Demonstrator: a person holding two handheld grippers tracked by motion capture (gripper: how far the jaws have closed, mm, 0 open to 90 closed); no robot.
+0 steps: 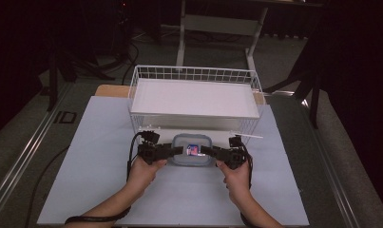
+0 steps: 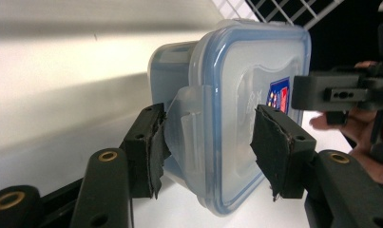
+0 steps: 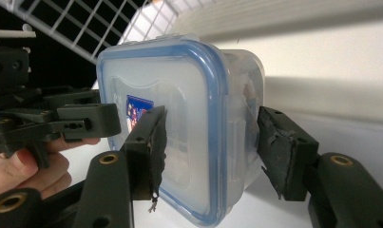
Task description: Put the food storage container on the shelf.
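Note:
A clear plastic container (image 1: 192,150) with a blue-rimmed snap lid and a small blue label is gripped from both sides just in front of the wire basket. It seems a little above the white tabletop. My left gripper (image 1: 179,151) is shut on its left end. In the left gripper view, one pad presses the lid and the other the base of the container (image 2: 241,85), beside the side clip. My right gripper (image 1: 204,151) is shut on the opposite end, with its pads on the lid and base of the container (image 3: 170,80).
A white wire basket (image 1: 194,71) with a flat white bottom stands directly behind the container. The white tabletop (image 1: 108,180) extends to both sides and toward me. A desk frame (image 1: 217,23) stands on the floor beyond, and cables trail from the grippers.

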